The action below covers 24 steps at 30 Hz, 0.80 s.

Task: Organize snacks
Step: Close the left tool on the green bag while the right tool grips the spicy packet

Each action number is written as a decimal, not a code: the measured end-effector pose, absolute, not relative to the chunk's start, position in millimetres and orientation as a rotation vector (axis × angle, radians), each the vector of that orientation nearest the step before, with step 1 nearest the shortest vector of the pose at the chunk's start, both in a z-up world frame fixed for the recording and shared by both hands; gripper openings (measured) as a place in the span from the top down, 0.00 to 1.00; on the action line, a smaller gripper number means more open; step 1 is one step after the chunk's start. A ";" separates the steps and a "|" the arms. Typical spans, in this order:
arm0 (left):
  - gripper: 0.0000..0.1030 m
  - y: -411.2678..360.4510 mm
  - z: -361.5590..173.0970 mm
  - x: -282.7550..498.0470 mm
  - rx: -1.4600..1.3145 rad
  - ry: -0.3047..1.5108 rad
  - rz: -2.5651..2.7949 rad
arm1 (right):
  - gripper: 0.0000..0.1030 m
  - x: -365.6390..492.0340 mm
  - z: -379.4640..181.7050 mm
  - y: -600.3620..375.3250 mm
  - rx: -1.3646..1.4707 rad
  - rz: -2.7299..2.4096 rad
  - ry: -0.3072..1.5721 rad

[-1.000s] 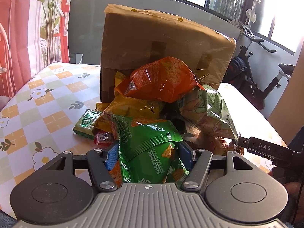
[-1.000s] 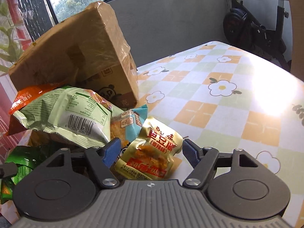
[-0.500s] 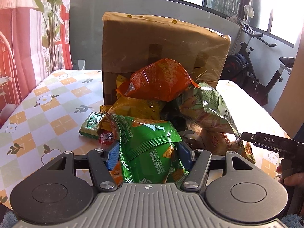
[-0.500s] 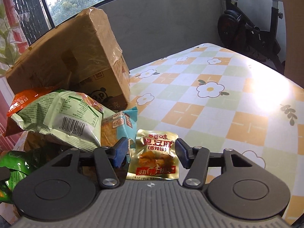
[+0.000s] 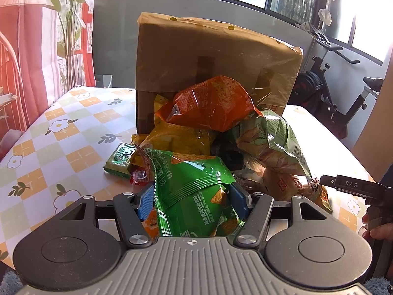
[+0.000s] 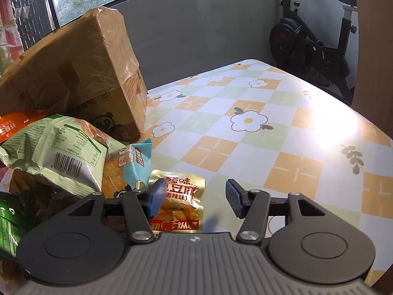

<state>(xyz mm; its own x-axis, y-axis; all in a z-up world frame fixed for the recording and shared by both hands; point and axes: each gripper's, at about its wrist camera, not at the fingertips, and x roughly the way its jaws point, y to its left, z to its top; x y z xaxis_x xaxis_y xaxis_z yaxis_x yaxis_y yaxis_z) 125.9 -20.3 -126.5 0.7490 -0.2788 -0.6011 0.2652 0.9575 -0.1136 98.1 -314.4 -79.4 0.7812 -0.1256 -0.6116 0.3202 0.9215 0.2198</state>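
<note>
At twelve o'clock of your left gripper (image 5: pixel 192 200), clamped on the green chip bag (image 5: pixel 194 196), the cardboard box (image 5: pixel 208 59) blocks the way. Your right gripper (image 6: pixel 195 198) has closed further, jaws apart around the gold packet (image 6: pixel 180 204).

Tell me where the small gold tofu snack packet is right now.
In the right wrist view the gold tofu packet lies flat on the table, partly under the right gripper's left finger, beside the light blue packet.

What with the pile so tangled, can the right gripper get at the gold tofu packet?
Probably yes: the gold tofu packet lies uncovered between the right gripper's jaws, which have just been closing.
</note>
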 end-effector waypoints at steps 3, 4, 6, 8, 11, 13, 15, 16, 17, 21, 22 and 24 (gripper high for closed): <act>0.36 -20.3 -127.2 127.3 -0.027 0.663 -0.298 | 0.45 101.6 -78.0 -302.7 0.274 -0.186 0.634; 0.36 -20.6 -127.3 127.3 -0.025 0.662 -0.297 | 0.45 103.4 -78.7 -300.4 0.263 -0.180 0.641; 0.36 -20.6 -127.5 127.3 -0.023 0.662 -0.297 | 0.45 106.3 -81.6 -301.6 0.265 -0.178 0.655; 0.36 -19.5 -127.6 127.8 -0.028 0.664 -0.297 | 0.45 109.5 -84.1 -305.7 0.248 -0.218 0.686; 0.35 -19.7 -128.1 128.8 -0.030 0.667 -0.291 | 0.47 111.6 -87.2 -309.6 0.230 -0.221 0.709; 0.35 -19.3 -128.4 130.2 -0.033 0.670 -0.287 | 0.46 114.2 -87.0 -303.3 0.162 -0.213 0.730; 0.35 -18.8 -128.8 130.6 -0.035 0.670 -0.286 | 0.45 117.2 -88.6 -296.0 0.099 -0.175 0.750; 0.34 -18.5 -128.9 130.6 -0.036 0.670 -0.286 | 0.45 118.6 -88.8 -294.3 0.079 -0.161 0.756; 0.34 -18.2 -129.2 130.7 -0.038 0.671 -0.285 | 0.45 120.8 -89.1 -294.1 0.062 -0.145 0.765; 0.31 -17.2 -130.4 132.6 -0.048 0.674 -0.282 | 0.45 126.3 -92.2 -303.1 0.017 -0.126 0.774; 0.30 -17.1 -130.5 133.5 -0.052 0.676 -0.281 | 0.44 126.2 -93.1 -303.9 0.012 -0.118 0.770; 0.30 -17.5 -131.0 134.8 -0.055 0.679 -0.279 | 0.44 127.0 -94.6 -303.4 -0.001 -0.111 0.767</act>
<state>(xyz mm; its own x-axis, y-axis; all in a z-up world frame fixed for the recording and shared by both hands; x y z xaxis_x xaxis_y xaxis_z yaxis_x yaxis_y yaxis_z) 134.8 -17.5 -131.0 0.7421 -0.2726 -0.6123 0.2371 0.9613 -0.1406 127.0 -303.4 -94.6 0.7145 -0.1010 -0.6923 0.1003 0.9941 -0.0415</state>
